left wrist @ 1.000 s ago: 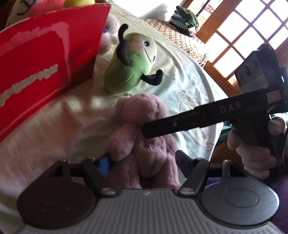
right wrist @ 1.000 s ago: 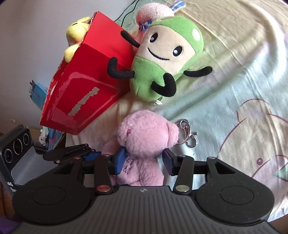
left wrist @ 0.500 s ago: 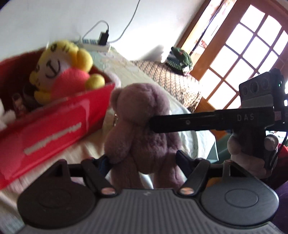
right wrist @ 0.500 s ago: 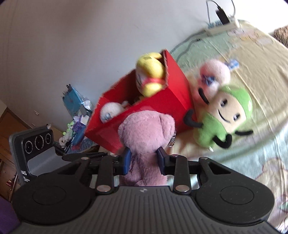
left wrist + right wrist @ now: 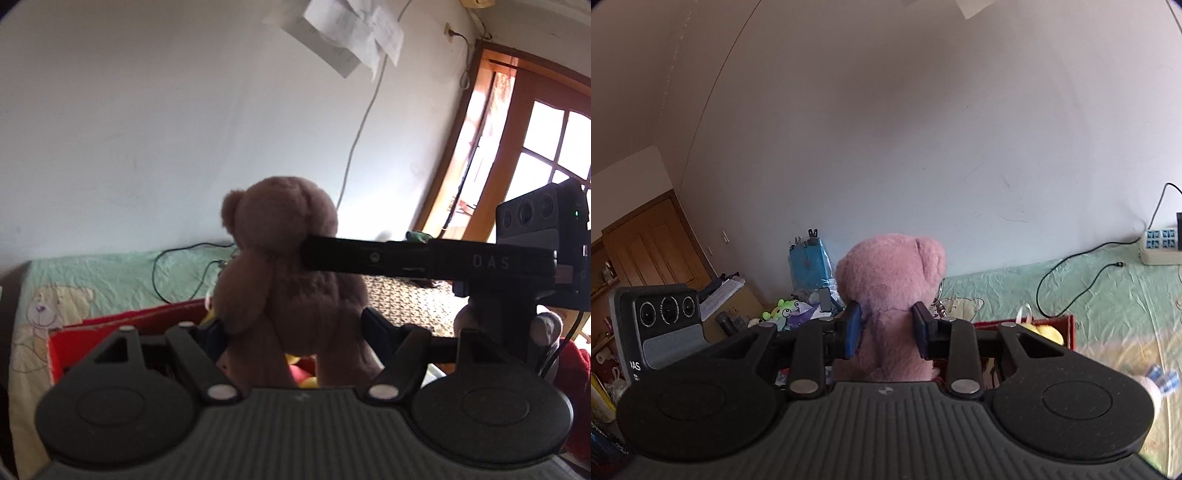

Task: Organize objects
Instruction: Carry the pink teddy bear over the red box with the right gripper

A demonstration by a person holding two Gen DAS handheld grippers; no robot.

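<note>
Pink teddy bear lifted clear of the bed, held by both grippers

The left gripper (image 5: 295, 328) clamps the teddy bear (image 5: 890, 306) low on its body while the right gripper (image 5: 886, 328), its jaws having just closed in, squeezes the neck. A second ago the bear lay on the bed (image 5: 1108, 295); now it hangs above the red box (image 5: 122, 325) (likely its destination). The box's inside is mostly hidden behind the grippers.
</note>
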